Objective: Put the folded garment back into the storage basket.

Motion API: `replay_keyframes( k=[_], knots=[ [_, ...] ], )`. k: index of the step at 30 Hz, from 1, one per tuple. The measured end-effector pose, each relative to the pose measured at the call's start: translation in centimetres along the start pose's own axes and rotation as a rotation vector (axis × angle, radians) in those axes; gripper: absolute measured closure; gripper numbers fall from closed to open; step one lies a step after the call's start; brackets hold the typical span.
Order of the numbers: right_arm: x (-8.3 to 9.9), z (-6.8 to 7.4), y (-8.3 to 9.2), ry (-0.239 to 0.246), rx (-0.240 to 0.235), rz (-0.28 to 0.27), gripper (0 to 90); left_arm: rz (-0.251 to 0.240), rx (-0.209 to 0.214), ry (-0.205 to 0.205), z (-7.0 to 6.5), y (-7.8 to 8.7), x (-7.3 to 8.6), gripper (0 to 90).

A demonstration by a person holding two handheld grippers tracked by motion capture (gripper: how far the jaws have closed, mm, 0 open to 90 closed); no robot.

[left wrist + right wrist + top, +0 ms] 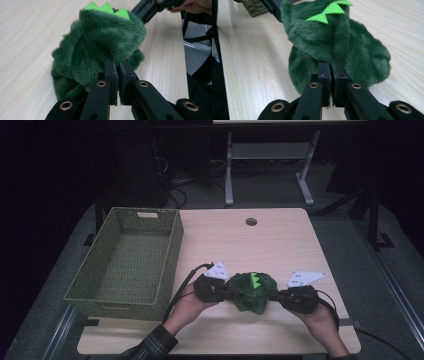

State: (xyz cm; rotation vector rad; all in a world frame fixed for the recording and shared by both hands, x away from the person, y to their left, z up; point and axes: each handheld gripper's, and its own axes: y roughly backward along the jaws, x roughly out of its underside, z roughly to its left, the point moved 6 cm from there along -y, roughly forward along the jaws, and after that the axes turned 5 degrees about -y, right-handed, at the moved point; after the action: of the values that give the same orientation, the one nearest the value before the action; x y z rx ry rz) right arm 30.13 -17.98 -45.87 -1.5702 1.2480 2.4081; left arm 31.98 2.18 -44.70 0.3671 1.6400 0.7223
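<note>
While I worked from my left to my right across the desk (280, 235), the woven basket (107, 292) sat at the far left, open side up, nothing visible inside it. Just right of it came my left hand (187, 304) with the left tool (226, 291), jaws pinched nearly together on a fold of plush at the toy's left flank; the left gripper view showed fur caught between the pads. Centre: the green plush dinosaur (254, 292), bunched up, its bright green felt spikes (256, 280) pointing up and slightly away from me. From these views I could not tell whether its underside touched the desk or hung just above it. Right of that, the right tool (279, 296), jaws likewise narrow and clamped on fur at the toy's right flank, my right hand (320, 317) behind it.

Relation that mattered: the toy lay strung between the two tools along a left-right line, roughly parallel to the desk's near edge, with the basket off to the left, beyond my left hand. Left hand was the nearer one to the basket. Judged that a carry to the basket would run leftward and slightly away from me, left tool leading, and would have to clear the basket's near-right wall.
</note>
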Motion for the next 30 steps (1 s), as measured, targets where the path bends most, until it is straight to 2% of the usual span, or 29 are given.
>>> replay_keyframes(
  k=[7, 13, 17, 20, 25, 30],
  knots=[
    [1.0, 0.2, -0.3, -0.007, -0.009, 0.023, 86.4, 0.038, 0.033, 0.004, -0.5, -1.3, 1.1, 86.3],
    [2.1, 0.4, -1.2, -0.022, -0.029, 0.08, 86.3, 0.076, 0.056, 0.019, -0.6, -2.5, 2.2, 86.1],
    [2.6, 0.4, -1.9, -0.027, -0.043, 0.107, 85.1, 0.102, 0.055, 0.01, -0.7, -3.4, 2.8, 83.5],
    [2.8, 0.5, -2.1, -0.033, -0.046, 0.118, 79.5, 0.094, 0.057, 0.015, -0.8, -3.1, 2.7, 76.9],
    [2.8, 0.9, -1.5, -0.035, -0.063, 0.105, 69.3, 0.059, 0.05, 0.006, -1.7, -1.7, 2.2, 66.3],
    [3.0, 1.6, -0.7, -0.029, -0.063, 0.088, 62.1, 0.039, 0.051, -0.001, -2.5, -0.8, 2.1, 61.8]
  ],
)
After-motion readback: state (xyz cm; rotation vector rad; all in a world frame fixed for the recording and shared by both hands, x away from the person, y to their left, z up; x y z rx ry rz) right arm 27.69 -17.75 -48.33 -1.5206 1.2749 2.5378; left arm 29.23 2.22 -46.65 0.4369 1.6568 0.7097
